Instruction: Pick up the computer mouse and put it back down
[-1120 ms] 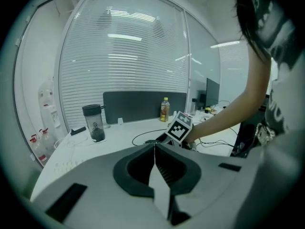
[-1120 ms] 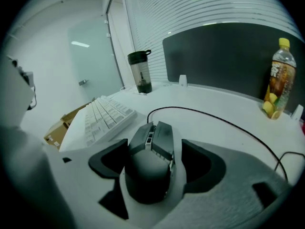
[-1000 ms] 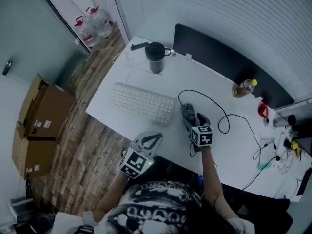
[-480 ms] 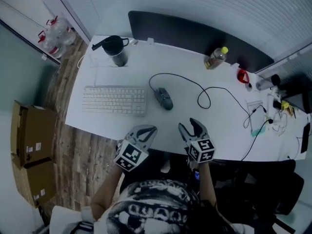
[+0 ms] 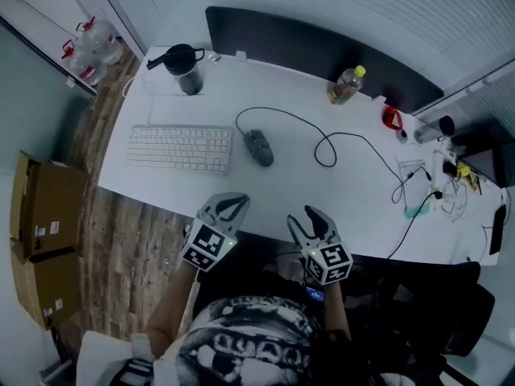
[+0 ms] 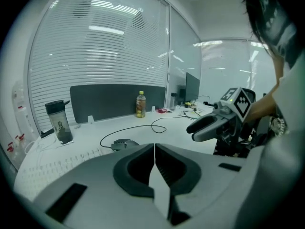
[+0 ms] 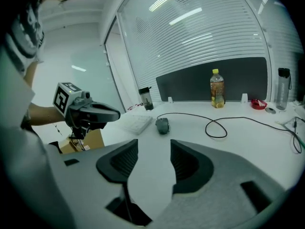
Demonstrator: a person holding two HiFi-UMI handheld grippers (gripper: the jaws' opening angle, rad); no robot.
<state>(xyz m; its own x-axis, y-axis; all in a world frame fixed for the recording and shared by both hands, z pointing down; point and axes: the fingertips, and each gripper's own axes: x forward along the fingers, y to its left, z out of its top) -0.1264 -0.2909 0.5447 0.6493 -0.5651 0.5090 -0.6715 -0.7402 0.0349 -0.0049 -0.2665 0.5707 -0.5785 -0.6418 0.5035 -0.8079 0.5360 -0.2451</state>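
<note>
The dark grey computer mouse (image 5: 258, 146) lies on the white desk (image 5: 354, 191) just right of the keyboard, and its black cable (image 5: 322, 139) loops off to the right. It also shows in the left gripper view as the mouse (image 6: 125, 143) and in the right gripper view as the mouse (image 7: 162, 124). Nothing touches it. My right gripper (image 5: 306, 218) hovers at the desk's near edge, well short of the mouse. Its jaws have just been closing, but a gap remains and nothing is between them (image 7: 154, 146). My left gripper (image 5: 228, 205) is off the near edge with its jaws shut together and empty (image 6: 154, 149).
A white keyboard (image 5: 179, 148) lies left of the mouse. A dark shaker bottle (image 5: 187, 68) stands at the back left and a drink bottle (image 5: 344, 85) by the black partition (image 5: 298, 45). Loose cables (image 5: 418, 191) clutter the right end. Cardboard boxes (image 5: 40, 215) stand on the floor at the left.
The right gripper was around the mouse a second ago; it has pulled back to the desk's near edge with narrower jaws. The mouse stays on the desk. The left gripper shifted slightly.
</note>
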